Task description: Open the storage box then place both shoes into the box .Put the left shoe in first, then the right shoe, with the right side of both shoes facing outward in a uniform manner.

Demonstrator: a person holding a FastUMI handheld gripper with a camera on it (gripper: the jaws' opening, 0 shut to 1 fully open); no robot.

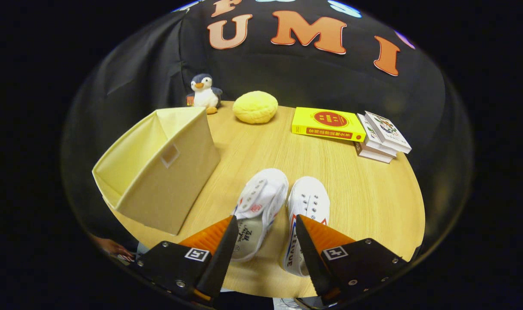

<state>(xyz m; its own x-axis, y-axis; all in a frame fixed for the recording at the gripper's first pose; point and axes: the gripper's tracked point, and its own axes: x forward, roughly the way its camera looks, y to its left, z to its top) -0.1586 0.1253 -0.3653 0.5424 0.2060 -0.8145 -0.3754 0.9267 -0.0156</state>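
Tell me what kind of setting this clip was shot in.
Probably a staged recording booth, not a real home: a wooden table against a black cloth wall, with props on it, a penguin toy and stacked books. Gripper jaws are open.

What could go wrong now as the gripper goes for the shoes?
The open gripper straddles the gap between the two white shoes, so closing may pinch both, the left shoe and the right shoe. The left shoe lies tipped, so it could twist. The storage box opens sideways, away from the shoes.
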